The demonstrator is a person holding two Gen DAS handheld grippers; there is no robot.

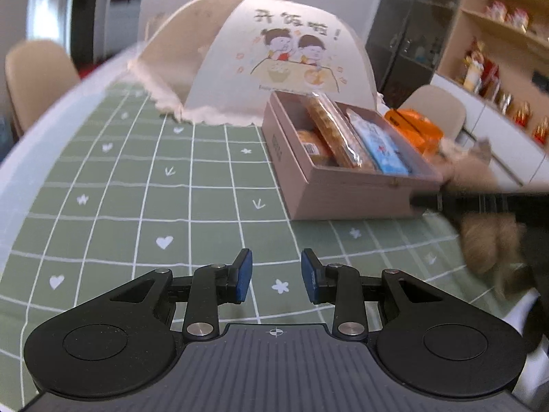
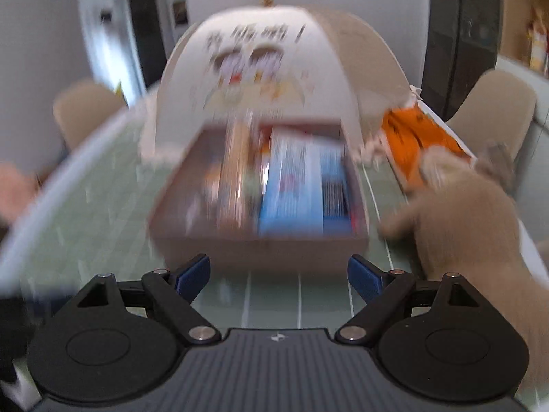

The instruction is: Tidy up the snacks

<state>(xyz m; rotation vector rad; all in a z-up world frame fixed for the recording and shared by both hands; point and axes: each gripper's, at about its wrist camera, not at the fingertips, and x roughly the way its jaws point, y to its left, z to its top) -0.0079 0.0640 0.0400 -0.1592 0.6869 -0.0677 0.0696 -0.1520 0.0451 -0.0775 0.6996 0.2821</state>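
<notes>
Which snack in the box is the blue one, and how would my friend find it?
Find the big white dome-shaped food cover with cartoon children on the green checked tablecloth. In front of it sits an open pinkish-beige cardboard box. The light blue snack packet lies inside, beside a long golden-brown biscuit pack; it is the box's only blue snack.

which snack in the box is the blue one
The blue packet at the box's right side, beside the long golden waffle-like bar; the other snacks are golden or brown.
</notes>
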